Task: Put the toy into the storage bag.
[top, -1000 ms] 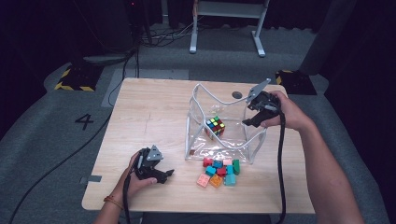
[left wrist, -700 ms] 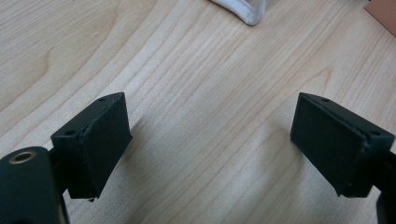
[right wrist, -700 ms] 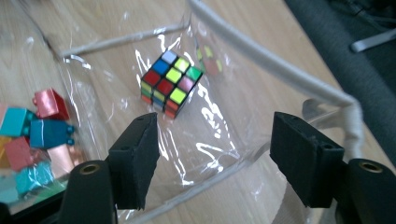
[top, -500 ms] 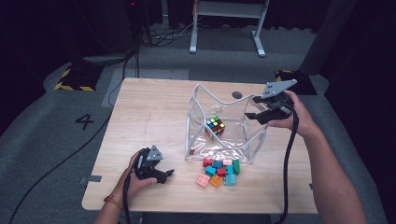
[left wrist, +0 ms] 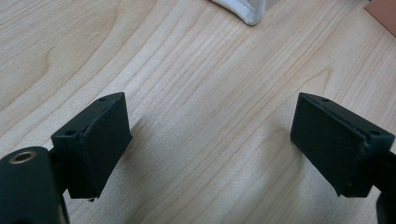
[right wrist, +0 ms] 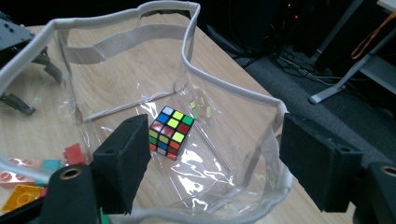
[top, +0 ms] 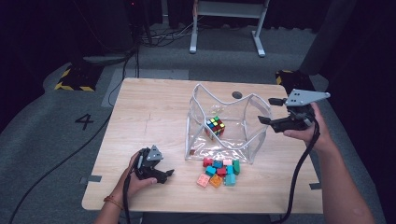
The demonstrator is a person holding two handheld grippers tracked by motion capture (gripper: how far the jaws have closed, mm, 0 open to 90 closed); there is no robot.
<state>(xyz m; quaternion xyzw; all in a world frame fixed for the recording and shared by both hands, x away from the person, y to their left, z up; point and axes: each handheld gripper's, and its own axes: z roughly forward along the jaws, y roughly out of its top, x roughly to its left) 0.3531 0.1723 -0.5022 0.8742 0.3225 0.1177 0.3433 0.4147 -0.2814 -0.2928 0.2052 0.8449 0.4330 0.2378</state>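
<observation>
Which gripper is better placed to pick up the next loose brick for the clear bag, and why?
Probably the left gripper: it rests on the table with open jaws beside the bricks. The right gripper, also open, is up at the clear bag rim, farther away.

Glossy clear plastic bag with cloth trim, smooth pale wood table, matt black tool pads.
</observation>
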